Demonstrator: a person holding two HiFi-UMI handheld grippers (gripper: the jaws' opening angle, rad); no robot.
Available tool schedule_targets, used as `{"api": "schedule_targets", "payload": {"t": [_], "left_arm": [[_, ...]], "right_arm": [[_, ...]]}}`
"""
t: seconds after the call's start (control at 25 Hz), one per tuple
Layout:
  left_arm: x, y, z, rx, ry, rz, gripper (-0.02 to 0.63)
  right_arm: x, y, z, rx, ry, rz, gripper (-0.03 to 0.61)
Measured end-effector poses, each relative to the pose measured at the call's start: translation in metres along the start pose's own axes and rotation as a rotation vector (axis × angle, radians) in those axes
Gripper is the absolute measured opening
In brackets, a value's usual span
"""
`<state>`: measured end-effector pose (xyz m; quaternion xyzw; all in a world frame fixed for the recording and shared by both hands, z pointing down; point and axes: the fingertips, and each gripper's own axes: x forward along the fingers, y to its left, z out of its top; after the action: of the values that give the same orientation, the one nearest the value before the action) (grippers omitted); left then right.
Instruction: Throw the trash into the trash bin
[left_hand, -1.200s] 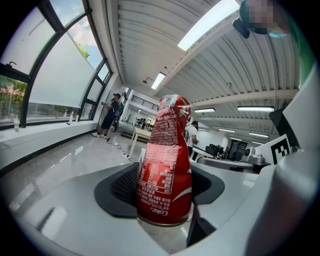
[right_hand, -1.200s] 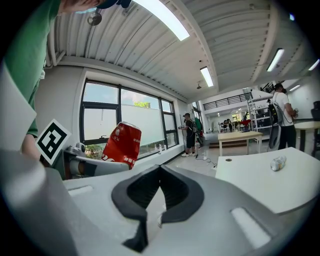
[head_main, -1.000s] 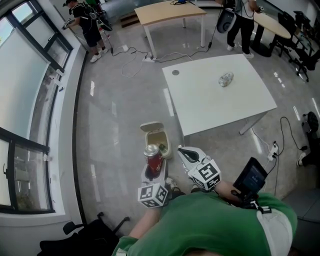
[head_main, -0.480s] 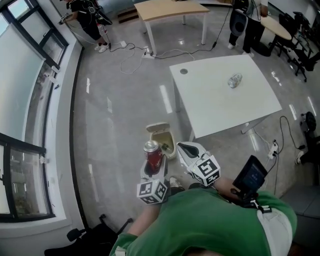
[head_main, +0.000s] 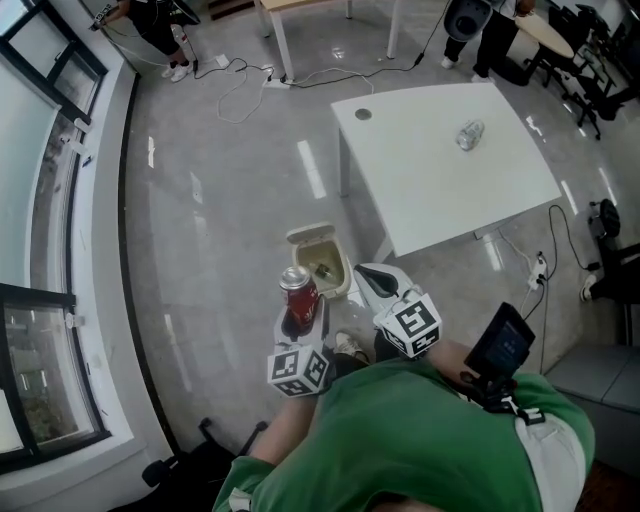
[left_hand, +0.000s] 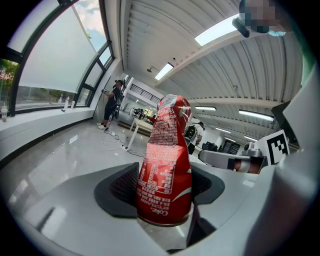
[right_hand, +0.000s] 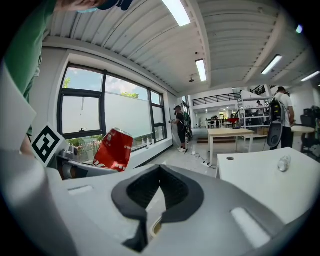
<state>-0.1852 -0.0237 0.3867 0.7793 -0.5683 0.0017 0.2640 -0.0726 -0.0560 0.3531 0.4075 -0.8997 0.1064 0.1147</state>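
left gripper (left_hand: 162, 197): jaws clamped on the upright red can (left_hand: 167, 165) | right gripper (right_hand: 156, 202): jaws closed together, nothing between | can just at the near-left of the open trash bin (head_main: 343, 278), above the floor | since half a second ago: grip and can's place by the bin unchanged

Grey floor (head_main: 220, 230): open trash bin (head_main: 341, 268), white table (head_main: 430, 190), cables (head_main: 240, 78). On table: plastic bottle (head_main: 468, 134).

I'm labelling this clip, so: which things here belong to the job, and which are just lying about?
Job: red soda can, clamped in the left gripper; open trash bin.
Lying about: white table, plastic bottle on it (perhaps later trash), floor cables.
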Motion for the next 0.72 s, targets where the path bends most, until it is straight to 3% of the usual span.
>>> {"api": "schedule_targets", "payload": {"t": [0.72], "left_arm": [[0.072,0.027,-0.011,0.042,0.101,0.064,0.276]], "right_arm": [[0.070,-0.054,-0.014,0.021,0.049,0.040,0.003]]}}
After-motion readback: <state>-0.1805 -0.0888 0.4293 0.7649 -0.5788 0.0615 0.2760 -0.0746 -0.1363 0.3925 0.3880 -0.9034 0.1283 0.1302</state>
